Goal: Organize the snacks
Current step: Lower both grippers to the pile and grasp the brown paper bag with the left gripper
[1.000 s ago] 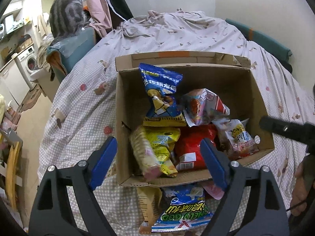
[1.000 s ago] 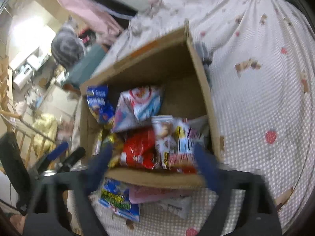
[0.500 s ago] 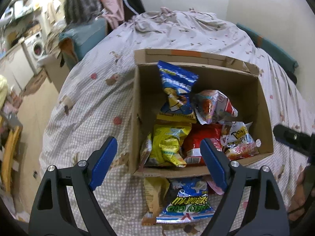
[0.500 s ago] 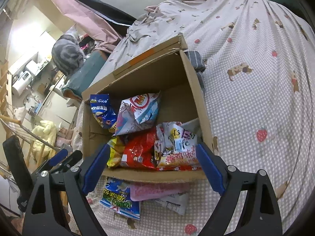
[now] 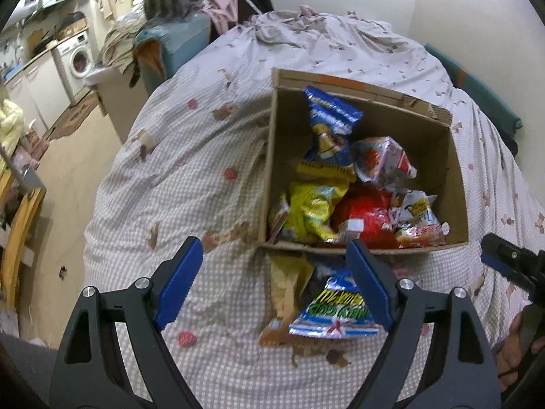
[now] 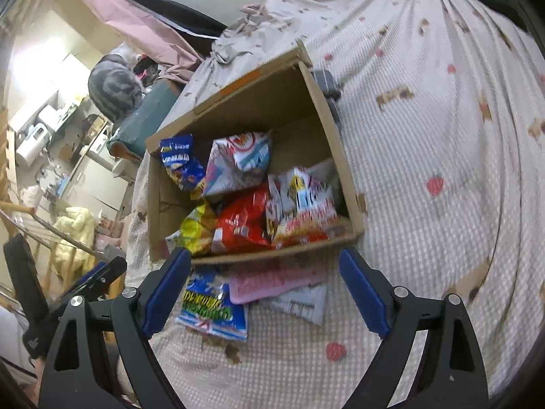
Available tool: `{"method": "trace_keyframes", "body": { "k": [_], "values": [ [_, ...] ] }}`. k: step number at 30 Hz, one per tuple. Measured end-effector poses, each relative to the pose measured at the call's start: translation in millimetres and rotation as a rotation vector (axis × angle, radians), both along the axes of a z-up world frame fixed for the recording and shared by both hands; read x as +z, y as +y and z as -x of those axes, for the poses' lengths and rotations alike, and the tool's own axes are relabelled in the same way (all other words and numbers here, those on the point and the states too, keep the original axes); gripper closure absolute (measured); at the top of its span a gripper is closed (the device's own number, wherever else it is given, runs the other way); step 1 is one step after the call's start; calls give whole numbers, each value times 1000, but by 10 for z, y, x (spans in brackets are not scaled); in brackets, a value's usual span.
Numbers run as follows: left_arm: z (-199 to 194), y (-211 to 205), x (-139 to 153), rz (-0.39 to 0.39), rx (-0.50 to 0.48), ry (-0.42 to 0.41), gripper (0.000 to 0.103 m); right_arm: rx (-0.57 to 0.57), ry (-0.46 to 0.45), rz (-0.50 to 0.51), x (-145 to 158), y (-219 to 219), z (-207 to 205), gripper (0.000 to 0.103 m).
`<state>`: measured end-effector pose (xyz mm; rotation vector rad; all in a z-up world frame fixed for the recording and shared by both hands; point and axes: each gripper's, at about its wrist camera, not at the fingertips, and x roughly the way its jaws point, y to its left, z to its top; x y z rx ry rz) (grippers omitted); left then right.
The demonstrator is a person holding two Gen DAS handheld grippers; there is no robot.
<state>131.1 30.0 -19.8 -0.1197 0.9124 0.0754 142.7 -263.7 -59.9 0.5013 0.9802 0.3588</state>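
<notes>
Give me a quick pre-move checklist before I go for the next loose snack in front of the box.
1. Left gripper open and empty: ok.
2. Right gripper open and empty: ok.
3. Loose snacks outside the cardboard box: not ok; blue-green bag, pink packet and white packet lie on the bedspread.
4. Blue-green bag free to lift: cannot tell; its top edge is blurred against the pink packet.
5. Room left in the box: ok; bare floor shows at the far right corner.

matt brown cardboard box (image 5: 458,184) holds glossy plastic snack bags (image 5: 361,211) on soft checked cloth bedspread (image 5: 190,170).
</notes>
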Motion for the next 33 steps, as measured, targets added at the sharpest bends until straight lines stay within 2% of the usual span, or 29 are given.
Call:
{"method": "trace_keyframes", "body": {
  "k": [5, 14, 19, 23, 26, 28, 30, 33],
  "values": [
    [127, 122, -75, 31, 56, 37, 19, -29, 82, 6, -156, -42, 98, 11],
    [131, 375, -436, 105, 166, 181, 19, -144, 213, 43, -423, -240, 167, 11],
    [105, 563, -628, 163, 259, 247, 19, -239, 284, -16, -580, -471, 166, 11],
    [23, 438, -829, 184, 210, 325, 19, -257, 320, -57, -662, -528, 166, 11],
    [-32, 250, -866, 174, 137, 319, 19, -246, 331, -65, -689, -495, 131, 11],
    [-81, 193, -871, 130, 125, 304, 19, -238, 332, -67, -697, -467, 119, 11],
    [-135, 229, -904, 86, 158, 298, 19, -235, 334, -67, -701, -434, 99, 11],
    [-216, 273, -1053, 146, 149, 353, 21, -225, 338, -68, -705, -387, 66, 11]
  ]
}}
